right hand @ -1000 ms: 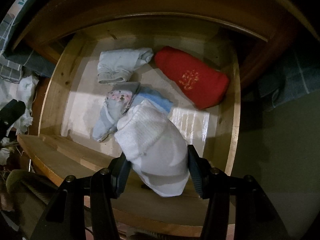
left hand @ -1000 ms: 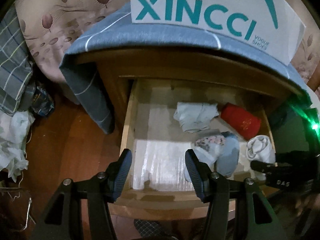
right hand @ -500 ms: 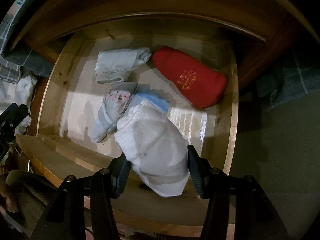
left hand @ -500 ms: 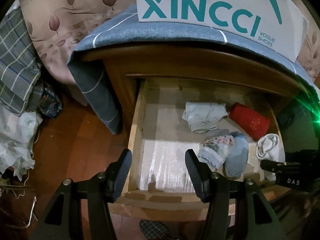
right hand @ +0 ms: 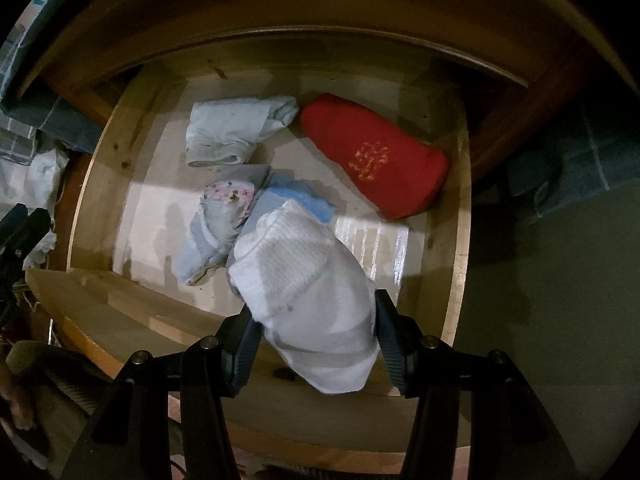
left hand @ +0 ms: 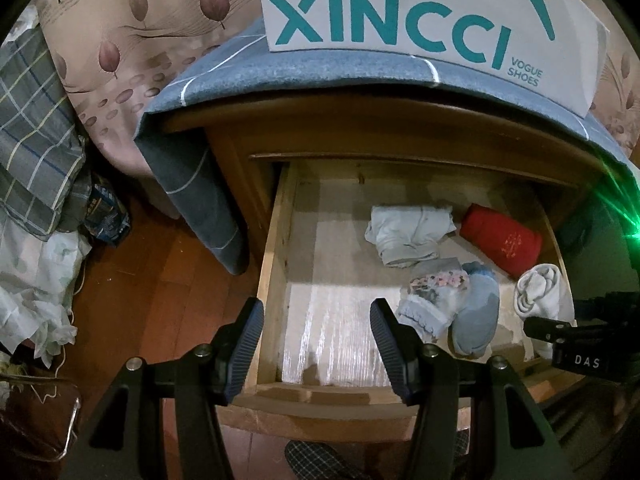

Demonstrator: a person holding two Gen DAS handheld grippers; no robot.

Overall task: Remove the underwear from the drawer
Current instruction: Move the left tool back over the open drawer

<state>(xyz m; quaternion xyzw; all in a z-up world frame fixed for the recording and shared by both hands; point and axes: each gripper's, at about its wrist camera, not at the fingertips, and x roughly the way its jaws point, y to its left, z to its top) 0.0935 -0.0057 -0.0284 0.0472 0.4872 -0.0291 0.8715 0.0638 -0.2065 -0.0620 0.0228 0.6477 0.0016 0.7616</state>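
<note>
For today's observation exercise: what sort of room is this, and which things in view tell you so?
Most likely a bedroom. A wooden bedside cabinet stands against leaf-print bedding, its open drawer holds folded clothes, such as a red roll, and a shoe box sits on top.

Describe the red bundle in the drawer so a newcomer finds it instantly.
Start at the open wooden drawer and go to its back right corner. The red bundle lies there, right of the pale folded bundle. It is the only red item, with an orange mark.
</note>
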